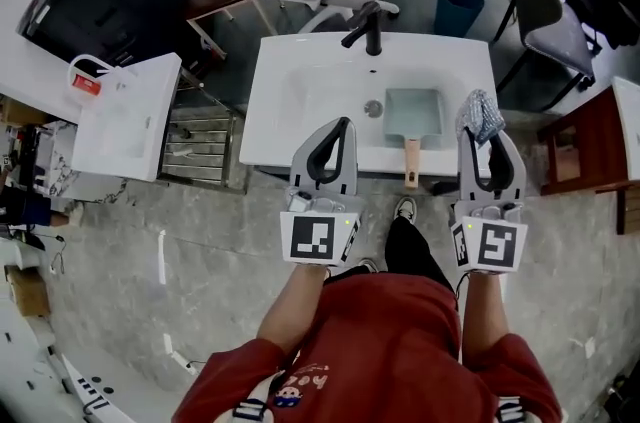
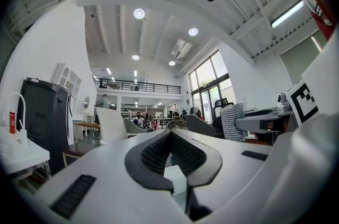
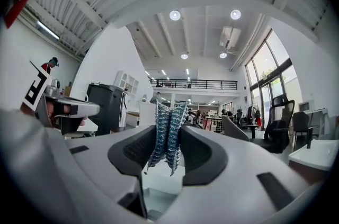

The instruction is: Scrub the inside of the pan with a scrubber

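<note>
Pre-scrub, seemingly. Pinches crumpled silvery-blue mesh scrubber in right gripper; holds left gripper closed, empty. Next, probably: lower into pale-teal rectangular wooden-handled pan in white sink.

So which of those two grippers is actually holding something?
The right gripper, shut on the silvery scrubber; the left gripper is shut with nothing between its jaws.

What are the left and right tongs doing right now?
Left tongs: closed, empty.
Right tongs: closed on the scrubber.
</note>
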